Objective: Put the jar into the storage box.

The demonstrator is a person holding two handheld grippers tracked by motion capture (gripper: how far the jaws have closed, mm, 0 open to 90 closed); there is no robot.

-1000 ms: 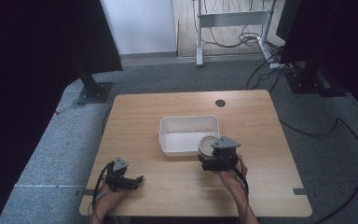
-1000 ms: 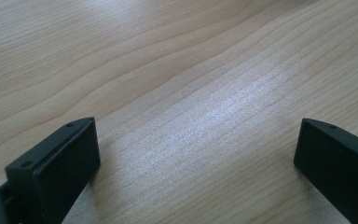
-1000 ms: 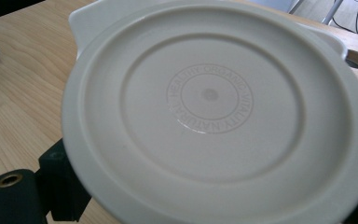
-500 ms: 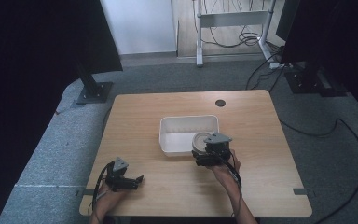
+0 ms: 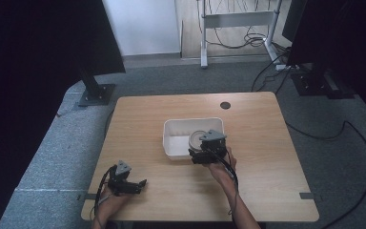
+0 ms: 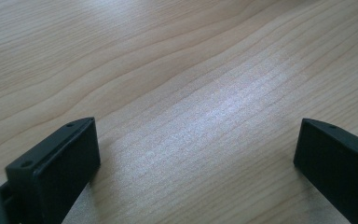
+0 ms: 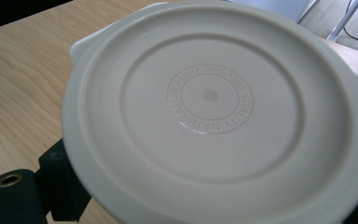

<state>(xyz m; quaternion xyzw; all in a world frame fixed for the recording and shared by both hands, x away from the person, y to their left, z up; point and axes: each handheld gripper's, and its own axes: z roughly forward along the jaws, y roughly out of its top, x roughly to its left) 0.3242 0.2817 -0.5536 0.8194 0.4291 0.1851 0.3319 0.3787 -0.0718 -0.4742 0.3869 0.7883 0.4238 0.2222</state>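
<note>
Right gripper (image 5: 201, 153) pinching round lid (image 7: 214, 112) over white tub (image 5: 176, 143); left gripper (image 5: 136, 185) spread, on table (image 5: 267, 157).

Left black two-jaw gripper (image 5: 134, 184) resting low, jaws gaping wide; right black two-jaw gripper (image 5: 201, 153) reaching forward, jaws clamping.

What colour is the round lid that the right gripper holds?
The lid is cream-white, with raised lettering around its centre; the right gripper view shows it best.

Both black two-jaw grippers, left (image 5: 134, 183) and right (image 5: 199, 156), carry grey three-cornered top plates and trailing black cables; forearms are bare.
</note>
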